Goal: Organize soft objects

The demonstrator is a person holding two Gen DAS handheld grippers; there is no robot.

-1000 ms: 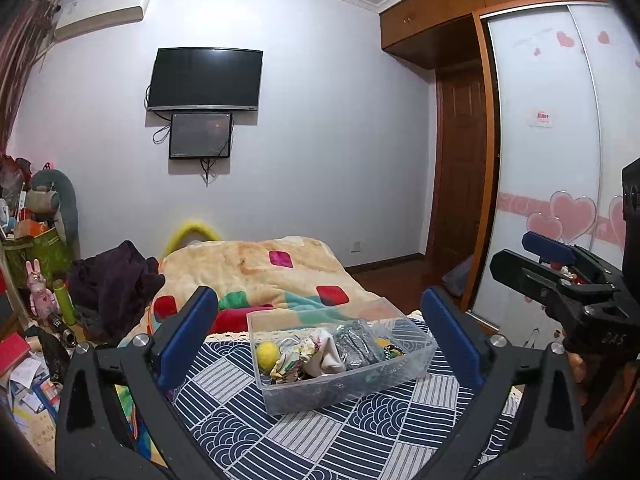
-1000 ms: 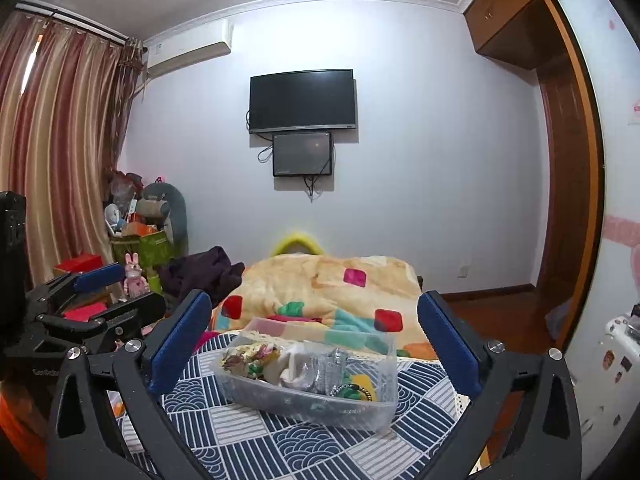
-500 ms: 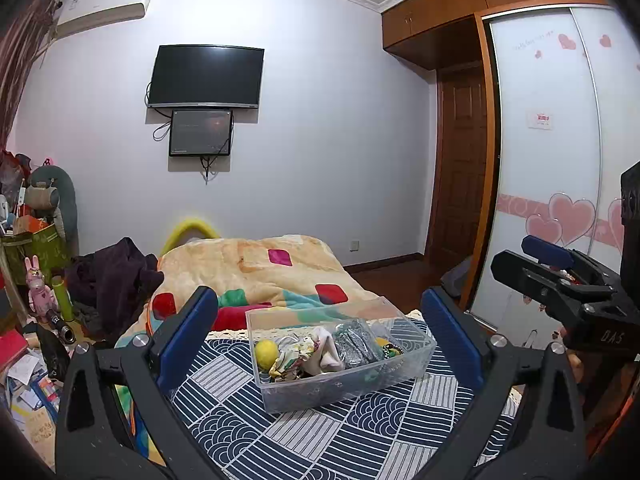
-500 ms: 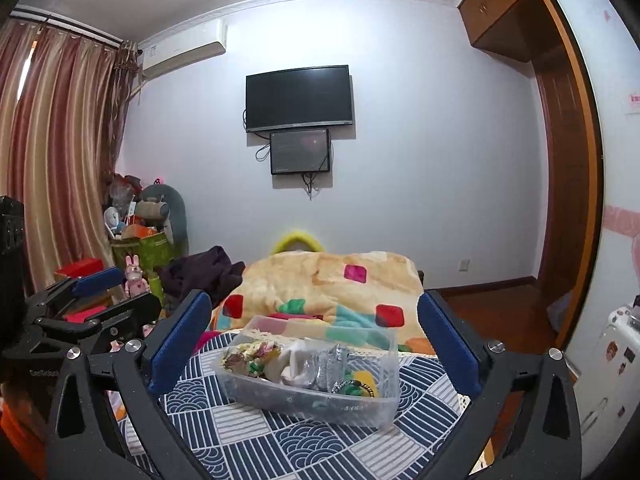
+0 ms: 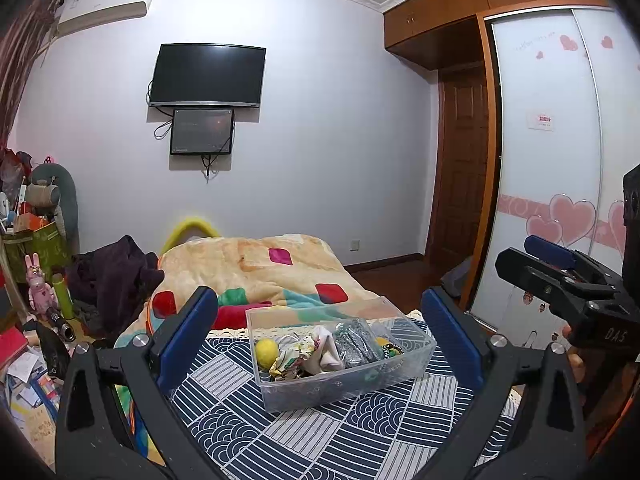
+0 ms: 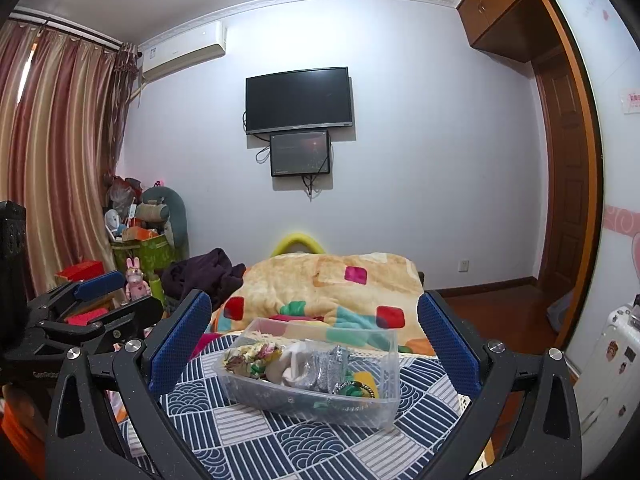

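Bin (image 5: 340, 390) unmoved; both hand-held grippers still open.

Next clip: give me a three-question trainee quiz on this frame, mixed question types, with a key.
1. True or false: the left gripper is shut on the yellow ball.
2. Multiple choice: the clear plastic bin rests on A) the wooden floor, B) the navy patterned cloth, C) the orange blanket.
3. Fill in: in the left wrist view, the silver glittery item lies to the ____ of the yellow ball.

Key
1. False. Both the left gripper and the right gripper have their jaws wide open and hold nothing; the ball lies in the bin.
2. B.
3. Right; the floral fabric and the white cloth lie between them.
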